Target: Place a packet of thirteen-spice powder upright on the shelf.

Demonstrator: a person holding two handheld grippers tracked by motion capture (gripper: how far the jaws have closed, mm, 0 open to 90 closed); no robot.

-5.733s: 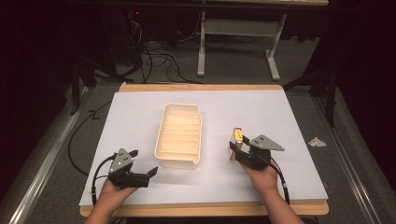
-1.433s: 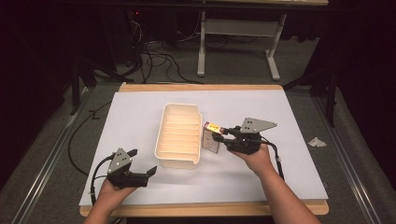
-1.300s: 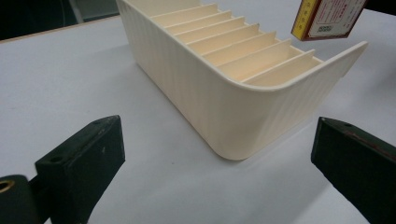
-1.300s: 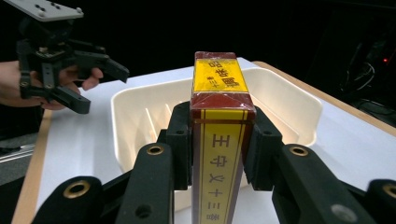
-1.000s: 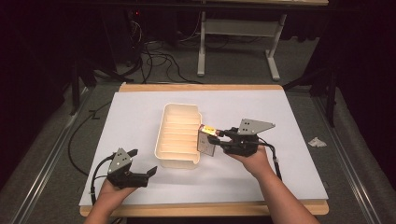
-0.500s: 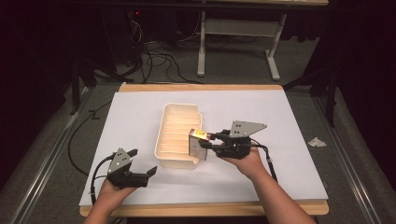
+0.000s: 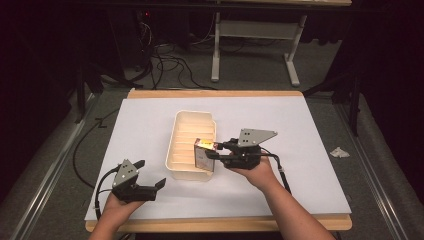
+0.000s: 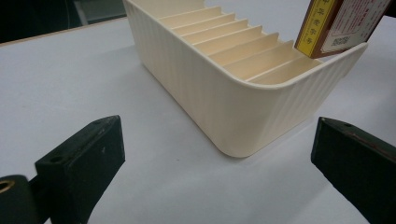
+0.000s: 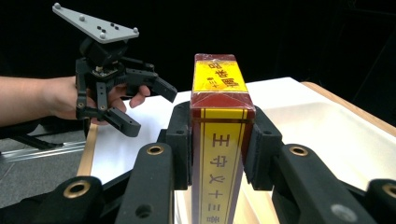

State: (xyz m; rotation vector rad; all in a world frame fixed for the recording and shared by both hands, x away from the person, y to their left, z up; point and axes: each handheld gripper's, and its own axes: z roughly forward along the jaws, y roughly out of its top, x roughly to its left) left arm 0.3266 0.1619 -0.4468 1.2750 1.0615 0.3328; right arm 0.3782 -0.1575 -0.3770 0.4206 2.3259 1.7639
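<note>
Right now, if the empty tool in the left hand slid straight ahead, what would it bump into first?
Probably the cream divided bin: the left tool points its open jaws at the bin's rounded near corner, with only bare white tabletop between them.

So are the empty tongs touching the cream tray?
Apart. In the left gripper view, bare white table shows between the left tongs and the cream tray. The high view shows that gap too.

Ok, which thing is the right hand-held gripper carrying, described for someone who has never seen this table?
Start at the white table and find the cream slotted tray in its middle. Over the tray's near right corner, the right hand-held gripper clamps a small box. It is the only printed thing here: dark red with yellow panels bearing red characters.
</note>
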